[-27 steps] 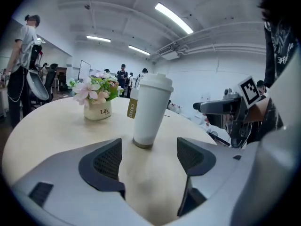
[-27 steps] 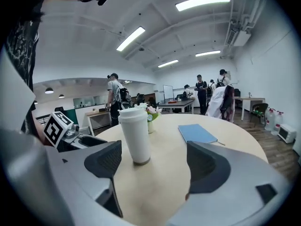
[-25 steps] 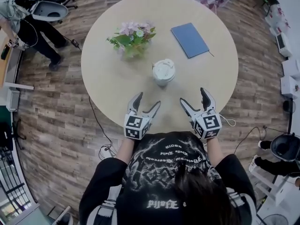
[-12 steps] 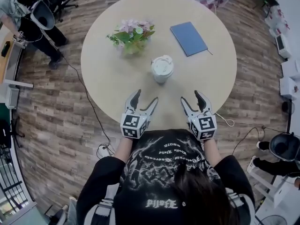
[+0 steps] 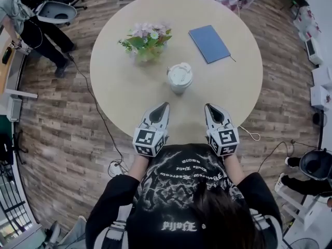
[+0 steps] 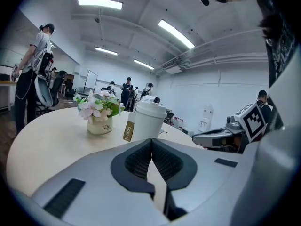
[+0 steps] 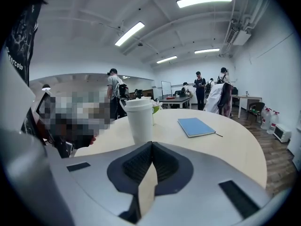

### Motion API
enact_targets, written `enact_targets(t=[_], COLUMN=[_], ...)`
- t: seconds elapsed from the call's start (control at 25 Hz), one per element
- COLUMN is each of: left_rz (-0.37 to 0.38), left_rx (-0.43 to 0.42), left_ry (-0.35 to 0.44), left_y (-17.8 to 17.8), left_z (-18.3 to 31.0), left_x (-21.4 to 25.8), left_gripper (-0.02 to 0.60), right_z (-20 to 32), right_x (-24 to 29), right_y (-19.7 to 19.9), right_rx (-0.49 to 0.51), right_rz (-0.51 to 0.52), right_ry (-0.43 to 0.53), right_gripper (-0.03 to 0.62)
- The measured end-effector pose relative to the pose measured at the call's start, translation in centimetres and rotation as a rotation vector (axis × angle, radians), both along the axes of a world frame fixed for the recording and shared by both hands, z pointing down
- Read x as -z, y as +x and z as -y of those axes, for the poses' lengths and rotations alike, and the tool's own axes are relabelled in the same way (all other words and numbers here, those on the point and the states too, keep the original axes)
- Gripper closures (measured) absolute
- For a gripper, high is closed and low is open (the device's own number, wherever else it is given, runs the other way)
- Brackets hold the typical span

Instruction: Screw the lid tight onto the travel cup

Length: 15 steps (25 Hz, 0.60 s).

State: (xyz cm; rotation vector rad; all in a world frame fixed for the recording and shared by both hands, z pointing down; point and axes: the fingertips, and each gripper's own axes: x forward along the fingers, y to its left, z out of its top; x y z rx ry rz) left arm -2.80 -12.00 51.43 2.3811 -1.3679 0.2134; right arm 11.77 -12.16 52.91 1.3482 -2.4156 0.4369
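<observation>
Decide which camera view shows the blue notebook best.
The head view: the notebook lies whole, seen from above. The right gripper view shows it low and foreshortened; the left gripper view doesn't show it clearly.

You have one round table (image 5: 119,87) before you. On it stand three things, one of each kind: one travel cup (image 5: 180,78), one flower pot (image 5: 147,42) on the far left and one blue notebook (image 5: 209,43) on the far right. The cup carries one lid (image 5: 180,72) and one hanging tag (image 6: 128,126). You hold two claws, a left claw (image 5: 164,106) and a right claw (image 5: 208,108), each with one marker cube, so two cubes: one on the left (image 5: 147,141), one on the right (image 5: 225,140). In the head view, one person (image 5: 31,25) stands at the far left beyond the table. The gripper views show more people far off, too small to count.
</observation>
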Motion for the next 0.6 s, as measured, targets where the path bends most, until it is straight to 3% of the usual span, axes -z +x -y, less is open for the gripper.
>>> enact_targets(t=[0.6], left_rz=[0.021], left_rx=[0.0], left_ry=[-0.001], left_y=[0.09], left_z=[-0.34], left_x=[-0.02], left_gripper=[0.56], right_z=[-0.12], right_x=[-0.27], right_y=[-0.16], right_rx=[0.023], right_rz=[-0.066], right_ry=[0.008], right_gripper=[0.589])
